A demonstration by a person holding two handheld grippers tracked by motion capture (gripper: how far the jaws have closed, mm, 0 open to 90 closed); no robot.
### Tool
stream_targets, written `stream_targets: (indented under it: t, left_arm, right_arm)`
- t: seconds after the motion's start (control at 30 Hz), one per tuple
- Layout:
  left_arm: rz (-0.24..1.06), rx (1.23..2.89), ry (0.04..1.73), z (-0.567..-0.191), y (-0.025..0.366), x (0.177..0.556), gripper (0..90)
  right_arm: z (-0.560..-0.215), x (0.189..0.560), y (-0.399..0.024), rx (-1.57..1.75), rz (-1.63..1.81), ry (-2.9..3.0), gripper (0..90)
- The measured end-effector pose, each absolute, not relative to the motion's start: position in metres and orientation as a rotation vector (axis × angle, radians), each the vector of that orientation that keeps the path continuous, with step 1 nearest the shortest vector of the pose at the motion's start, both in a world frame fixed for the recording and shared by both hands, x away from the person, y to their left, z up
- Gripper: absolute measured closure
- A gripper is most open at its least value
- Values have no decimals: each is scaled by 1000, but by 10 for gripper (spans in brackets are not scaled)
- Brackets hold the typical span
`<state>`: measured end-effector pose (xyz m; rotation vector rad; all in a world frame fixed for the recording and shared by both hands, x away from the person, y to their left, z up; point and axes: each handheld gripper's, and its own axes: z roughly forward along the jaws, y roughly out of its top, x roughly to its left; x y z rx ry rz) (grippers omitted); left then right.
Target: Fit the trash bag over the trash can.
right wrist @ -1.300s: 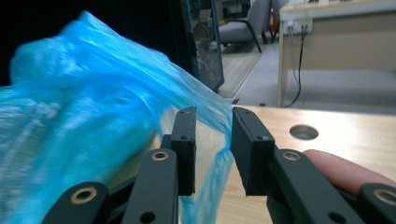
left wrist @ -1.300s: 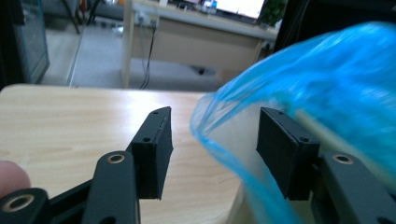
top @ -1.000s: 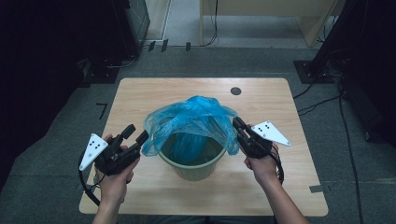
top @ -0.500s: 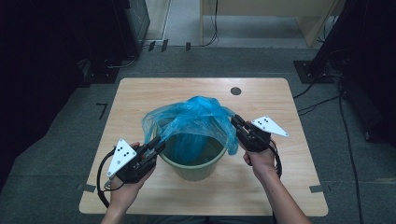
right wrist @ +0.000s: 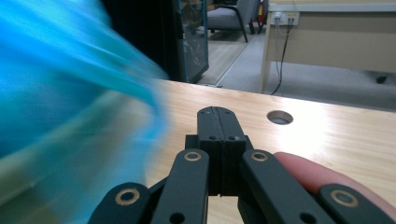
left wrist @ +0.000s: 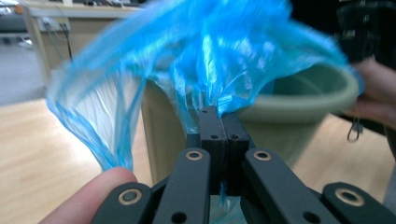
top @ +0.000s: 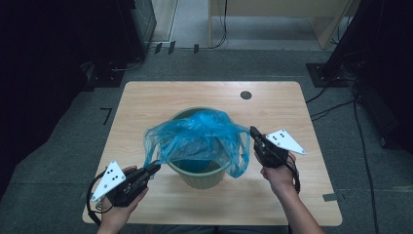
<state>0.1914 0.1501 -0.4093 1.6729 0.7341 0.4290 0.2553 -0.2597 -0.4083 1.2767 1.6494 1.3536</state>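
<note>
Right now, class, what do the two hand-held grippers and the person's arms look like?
Each gripper, left gripper and right gripper, is black, with two flat jaws on bolted linkage bars with brass-ringed pivots. Each carries a grey three-cornered plate with black dots and trails a black cable. The forearms are bare, no sleeves in view.

blue bag (right wrist: 70, 93) smearing into blur across frame left, bag film covering most of the green bin (top: 199, 173) mouth at centre

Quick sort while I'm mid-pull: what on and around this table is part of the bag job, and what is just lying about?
In the job:
- blue plastic bag, draped over the bin
- green bin
- left claw, shut on the bag's edge
- right claw, shut beside the bag; no bag between its jaws in its own view

Lying about:
- round cable hole in the table
- cables on the floor
</note>
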Motion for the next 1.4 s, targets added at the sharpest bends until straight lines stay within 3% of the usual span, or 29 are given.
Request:
stream_targets:
  t: [0.3, 0.43, 0.57, 0.7, 0.87, 0.9, 0.93, 1.03, 1.07, 1.4]
  left_arm:
    - [440, 1679, 735, -416, 148, 189, 899]
    - [461, 1664, 736, -411, 145, 190, 898]
    - [477, 1648, 733, -407, 142, 191, 898]
    - [486, 1639, 739, -403, 141, 193, 898]
    - [491, 1643, 744, -404, 140, 193, 897]
    - [492, 1643, 745, -404, 141, 193, 897]
    - [492, 1643, 745, -405, 141, 193, 897]
    - [488, 1646, 747, -407, 143, 193, 898]
    - [484, 1646, 749, -408, 143, 193, 898]
    - [475, 1697, 739, -424, 146, 191, 898]
  right_arm:
    - [-397, 239, -269, 1253, 1492, 1589, 895]
    - [-384, 230, -269, 1198, 1564, 1577, 821]
    - [-366, 216, -266, 1083, 1660, 1579, 738]
    - [-351, 199, -251, 938, 1747, 1621, 562]
    - [-355, 199, -234, 858, 1738, 1725, 407]
    - [-357, 200, -231, 858, 1720, 1748, 424]
    - [-359, 201, -229, 852, 1708, 1756, 498]
    - [-364, 201, -224, 820, 1653, 1791, 818]
    - [-365, 202, -222, 829, 1626, 1797, 885]
    - [-364, 218, -231, 956, 1565, 1663, 900]
